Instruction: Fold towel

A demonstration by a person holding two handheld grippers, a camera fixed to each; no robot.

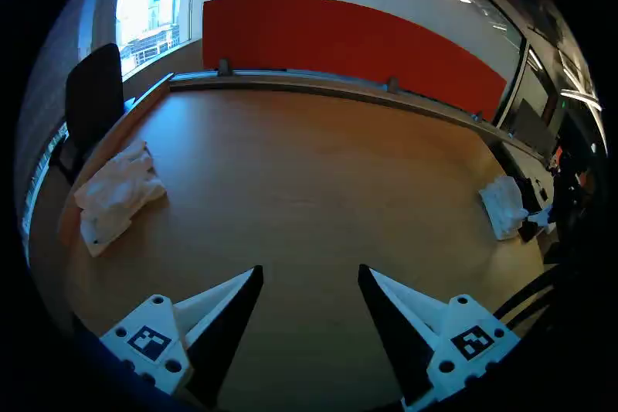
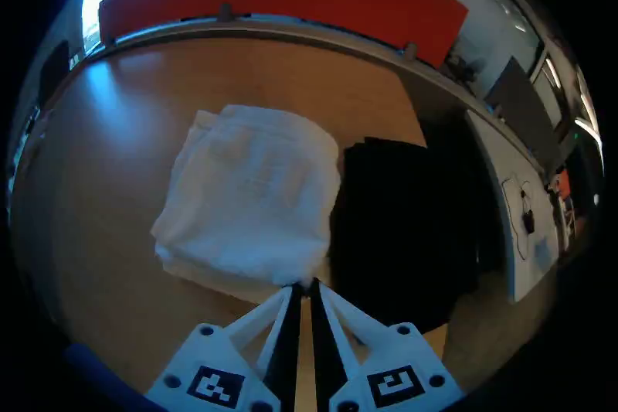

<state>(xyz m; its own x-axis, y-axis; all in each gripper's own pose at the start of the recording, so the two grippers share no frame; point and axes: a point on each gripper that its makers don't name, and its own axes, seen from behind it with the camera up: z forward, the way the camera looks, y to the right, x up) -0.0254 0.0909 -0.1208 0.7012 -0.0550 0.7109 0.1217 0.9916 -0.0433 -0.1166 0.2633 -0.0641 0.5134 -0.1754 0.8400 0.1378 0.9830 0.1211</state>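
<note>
Left gripper view: the left gripper [image 1: 310, 269] is right up front, low down. Its two fingers [image 1: 224, 311] are wide apart w/ nothing btw them, just the bare wood table [image 1: 309, 180] under the gap. Each finger has a black & white square tag at its base.

Farther out on the L side lies a crumpled towel [image 1: 116, 199]. It's white, bunched up & near the table's edge. On the R side, well apart from it, lies another white towel [image 1: 502, 207]. That one looks flatter & has smth dark just beside it.

Behind the crumpled towel stands a black chair [image 1: 93, 95]. A red panel [image 1: 348, 41] runs along the back of the table, & a bright window [image 1: 154, 10] is far L.

Right gripper view: the right gripper [image 2: 305, 284] is up front. Its fingers [image 2: 282, 327] are pulled close together w/ only a thin slit left. The tips sit at the near edge of a folded towel [image 2: 247, 195]. Can't tell if they pinch the cloth or just touch it.

The folded towel is white, flat & approx square, lying on the wood table. A flat black thing [image 2: 402, 219] lies right against its R side. Past both is the red panel again. Far R is a white table [image 2: 502, 165] w/ a cord [image 2: 525, 211] on it.
</note>
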